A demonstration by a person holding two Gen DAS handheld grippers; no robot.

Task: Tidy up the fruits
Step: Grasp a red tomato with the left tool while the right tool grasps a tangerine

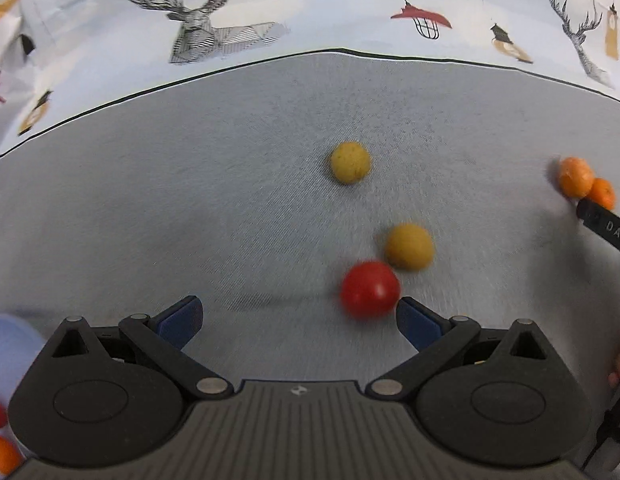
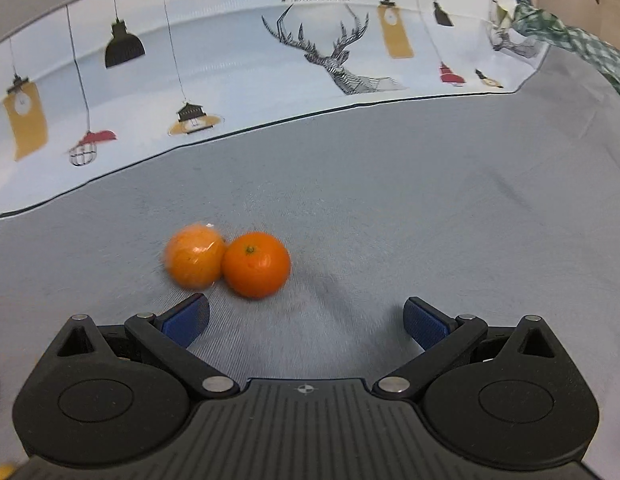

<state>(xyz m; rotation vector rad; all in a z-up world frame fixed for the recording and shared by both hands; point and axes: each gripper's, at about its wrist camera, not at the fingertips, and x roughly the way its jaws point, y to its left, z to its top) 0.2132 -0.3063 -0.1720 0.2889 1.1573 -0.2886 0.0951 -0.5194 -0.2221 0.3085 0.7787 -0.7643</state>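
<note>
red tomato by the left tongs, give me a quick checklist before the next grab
1. Left tongs open: ok, jaws spread wide and empty.
2. Red tomato lined up: not ok, it sits just ahead of the right-hand finger, off the centre of the gap.
3. Room around the tomato: not ok, a yellow fruit lies close behind it; cannot tell if they touch.
4. Tomato at rest: cannot tell, it is blurred.
5. Right tongs out of the way: ok, open and empty near the two oranges, off to the side.
6. Cloth flat under the fruit: ok.
</note>
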